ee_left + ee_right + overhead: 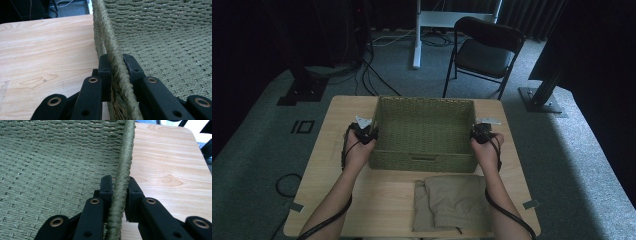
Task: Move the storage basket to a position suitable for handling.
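Where the pale wooden surface (pixel 337 150) stands on grey carpet, a green woven basket (pixel 424 132) takes up its middle and far part, open side up, with its front wall facing the person and a slot handle in that wall. Just in front of the basket, near the surface's front edge, lies a folded tan garment (pixel 452 202), apart from the basket by a narrow strip of wood. Behind the surface, on the carpet, a black folding chair (pixel 484 52) stands. The left gripper (pixel 367 134) sits at the basket's left wall and the right gripper (pixel 478 134) at its right wall, each held in a hand with a cable trailing back along the forearm. In the left gripper view the jaws are clenched on the basket's braided rim (pixel 113 53), one jaw outside and one inside the wall. In the right gripper view the jaws likewise pinch the rim (pixel 122 180) from both sides.
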### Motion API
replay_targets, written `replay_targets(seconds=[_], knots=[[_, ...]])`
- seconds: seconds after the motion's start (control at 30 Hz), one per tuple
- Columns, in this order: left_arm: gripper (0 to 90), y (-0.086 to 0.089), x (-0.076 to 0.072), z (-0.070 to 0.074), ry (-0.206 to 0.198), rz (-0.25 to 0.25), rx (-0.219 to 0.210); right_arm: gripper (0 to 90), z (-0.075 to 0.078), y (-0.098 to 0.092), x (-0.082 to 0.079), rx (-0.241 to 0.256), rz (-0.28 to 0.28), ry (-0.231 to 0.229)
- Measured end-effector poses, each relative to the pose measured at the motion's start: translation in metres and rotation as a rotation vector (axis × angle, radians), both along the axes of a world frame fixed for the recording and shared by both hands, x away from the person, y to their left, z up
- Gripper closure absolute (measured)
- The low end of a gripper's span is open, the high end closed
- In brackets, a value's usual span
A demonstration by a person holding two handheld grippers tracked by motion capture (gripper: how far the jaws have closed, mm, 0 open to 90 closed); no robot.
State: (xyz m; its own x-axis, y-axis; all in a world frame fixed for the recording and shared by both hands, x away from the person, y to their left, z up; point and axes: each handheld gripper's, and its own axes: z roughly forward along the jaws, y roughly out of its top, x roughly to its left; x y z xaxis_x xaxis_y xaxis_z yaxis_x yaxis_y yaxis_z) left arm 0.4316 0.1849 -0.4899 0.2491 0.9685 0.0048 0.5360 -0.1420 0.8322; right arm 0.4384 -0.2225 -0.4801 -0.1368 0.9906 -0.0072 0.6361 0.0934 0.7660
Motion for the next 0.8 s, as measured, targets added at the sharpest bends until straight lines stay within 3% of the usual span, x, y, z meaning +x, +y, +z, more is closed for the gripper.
replay_targets(seconds=[0.17, 0.37, 0.43, 0.53, 0.8], knots=[[79.0, -0.007, 0.001, 0.000, 0.004, -0.004, 0.005, 79.1, 0.000, -0.006, 0.000, -0.035, 0.016, 0.005], [79.0, -0.020, 0.003, 0.000, 0.008, -0.008, 0.000, 79.3, 0.000, -0.019, -0.001, -0.002, 0.004, 0.008], [79.0, -0.020, 0.003, 0.000, 0.008, -0.008, 0.000, 79.3, 0.000, -0.022, -0.001, 0.001, 0.004, 0.008], [79.0, -0.033, 0.005, 0.000, 0.005, -0.019, 0.021, 79.2, 0.000, -0.032, -0.001, 0.005, -0.008, 0.011], [78.7, -0.051, 0.008, 0.000, 0.011, -0.032, 0.017, 78.9, 0.001, -0.050, -0.001, 0.001, -0.020, 0.019]])
